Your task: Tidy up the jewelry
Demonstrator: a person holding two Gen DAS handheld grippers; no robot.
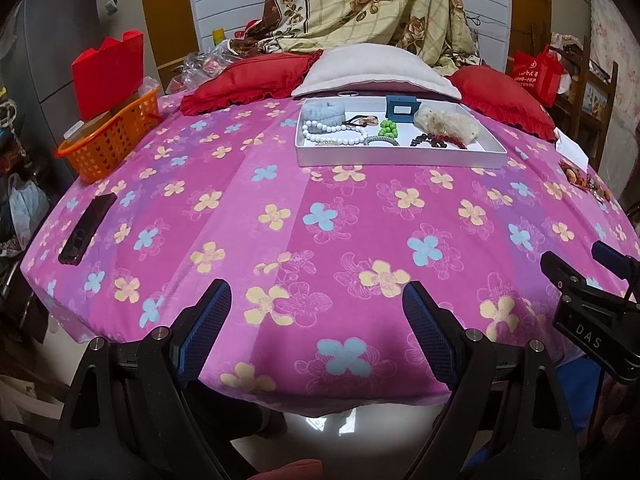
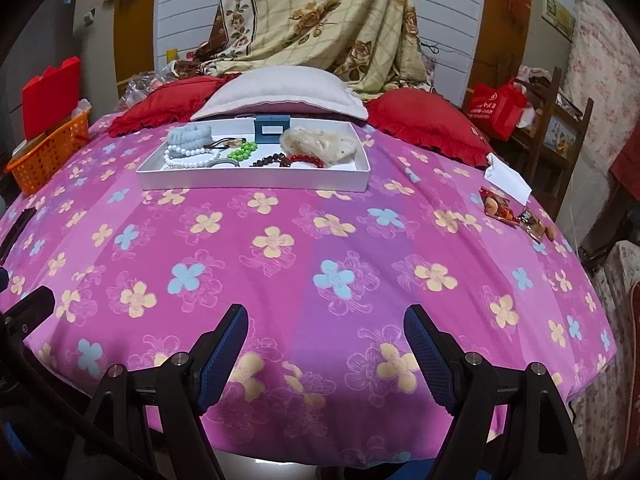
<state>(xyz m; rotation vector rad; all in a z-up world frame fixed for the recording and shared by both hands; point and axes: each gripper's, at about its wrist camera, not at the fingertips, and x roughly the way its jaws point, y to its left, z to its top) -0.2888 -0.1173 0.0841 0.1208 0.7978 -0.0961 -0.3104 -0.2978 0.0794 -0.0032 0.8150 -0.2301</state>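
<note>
A white tray (image 1: 400,159) lies at the far side of the pink flowered bedspread; it also shows in the right wrist view (image 2: 252,181). In it lie a white bead necklace (image 1: 334,131), green beads (image 1: 388,128), a dark red bead bracelet (image 1: 438,141), a grey-blue scrunchie (image 1: 324,110), a small blue box (image 1: 402,109) and a pale gauzy pouch (image 1: 446,121). My left gripper (image 1: 316,304) is open and empty over the near edge of the bed, far from the tray. My right gripper (image 2: 325,328) is open and empty, also near the front edge.
An orange basket (image 1: 108,140) with a red box stands at the left edge. A black phone (image 1: 88,228) lies at the left. Snack packets (image 2: 508,210) and a white card (image 2: 508,178) lie at the right. Red and grey pillows (image 1: 372,68) sit behind the tray.
</note>
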